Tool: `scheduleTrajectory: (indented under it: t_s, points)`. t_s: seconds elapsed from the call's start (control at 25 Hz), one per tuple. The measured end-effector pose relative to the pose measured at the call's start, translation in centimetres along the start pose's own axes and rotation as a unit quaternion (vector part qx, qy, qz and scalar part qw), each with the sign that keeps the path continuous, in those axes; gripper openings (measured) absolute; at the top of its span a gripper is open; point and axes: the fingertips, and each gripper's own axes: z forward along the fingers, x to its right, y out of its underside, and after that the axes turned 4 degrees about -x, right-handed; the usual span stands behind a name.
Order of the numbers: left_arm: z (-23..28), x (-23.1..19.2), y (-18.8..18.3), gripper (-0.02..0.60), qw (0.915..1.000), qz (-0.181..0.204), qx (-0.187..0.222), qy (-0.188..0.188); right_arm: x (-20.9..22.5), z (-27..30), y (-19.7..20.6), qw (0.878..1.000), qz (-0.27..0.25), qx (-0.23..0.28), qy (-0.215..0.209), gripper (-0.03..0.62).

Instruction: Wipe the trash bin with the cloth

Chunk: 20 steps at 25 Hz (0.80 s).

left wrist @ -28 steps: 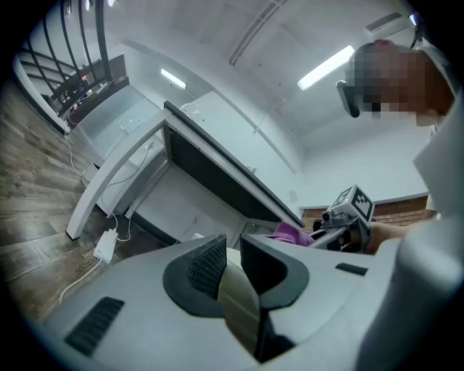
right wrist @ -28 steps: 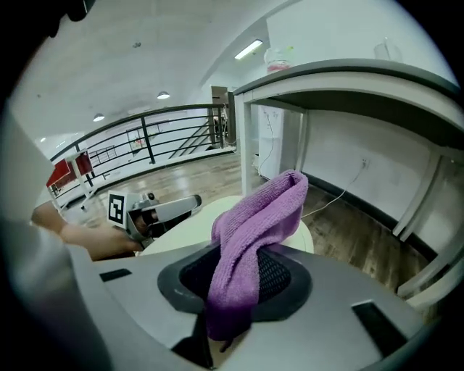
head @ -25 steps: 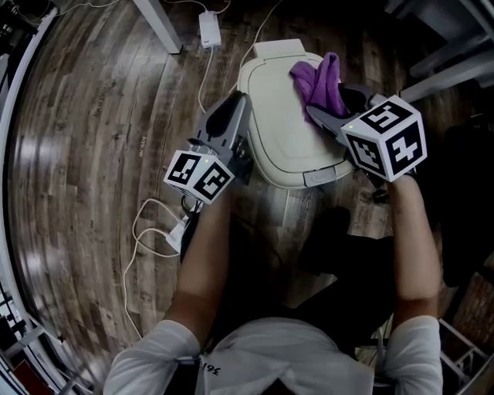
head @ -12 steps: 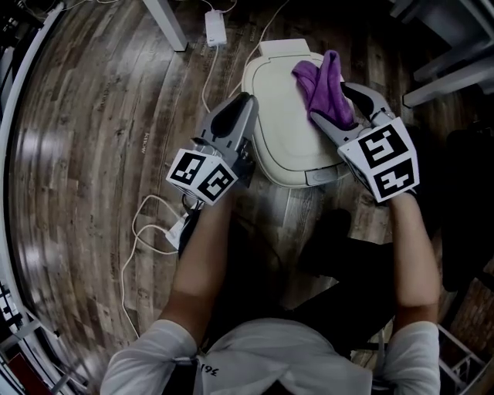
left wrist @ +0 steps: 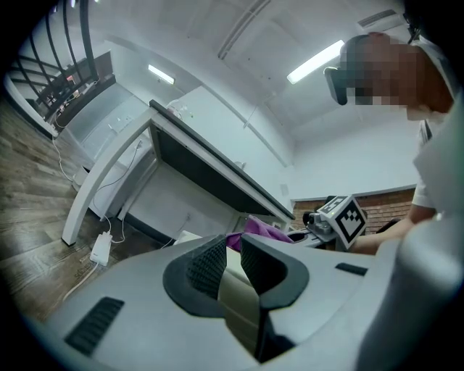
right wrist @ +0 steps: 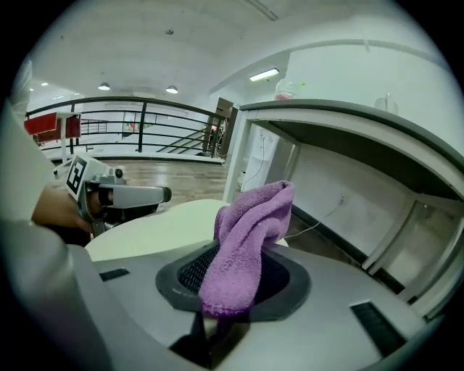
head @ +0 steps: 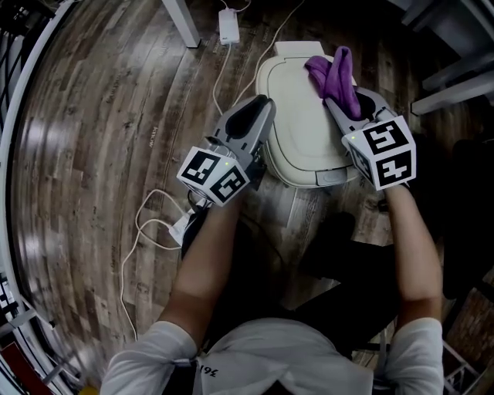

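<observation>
Right tool (head: 347, 100) jaws just closed, clamping cloth (head: 336, 73) for wiping; left tool (head: 262, 112) clamps trash bin (head: 299, 135) rim, likely steadying it.

From above, only the lid of the trash bin (head: 297, 123) shows; its body lies hidden beneath. The lower end of the cloth (right wrist: 250, 224) disappears between the jaws of the right claw (right wrist: 233, 279), which have just been closing on it. A table leg (head: 179, 19) and the cord of a charger (head: 229, 27) run off the top edge.
</observation>
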Motion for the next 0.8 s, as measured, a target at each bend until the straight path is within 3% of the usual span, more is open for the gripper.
scheduleTrajectory:
  t_s: [0.2, 0.32, 0.4, 0.6, 0.8]
  points:
    - [0.0, 0.3, -0.1, 0.060, 1.0000, -0.006, 0.003, 0.004, -0.1, 0.3, -0.3, 1.000, -0.002, -0.005, -0.012, 0.110]
    - [-0.2, 0.5, -0.1, 0.060, 0.9999, -0.006, 0.001, 0.009, 0.0, -0.3, -0.5, 1.000, -0.025, -0.006, -0.003, 0.215]
    - [-0.4, 0.5, -0.2, 0.060, 0.9999, -0.003, -0.001, 0.011, 0.4, -1.2, -1.0, 0.999, -0.032, 0.000, 0.013, 0.239]
    - [-0.6, 0.4, -0.3, 0.060, 0.9999, -0.002, 0.000, 0.012, 0.3, -2.4, -3.0, 0.997, -0.052, 0.035, 0.042, 0.245]
    - [-0.6, 0.8, -0.1, 0.060, 0.9998, 0.006, -0.006, 0.016, -0.3, -0.2, -1.4, 0.993, -0.103, 0.024, 0.050, 0.244]
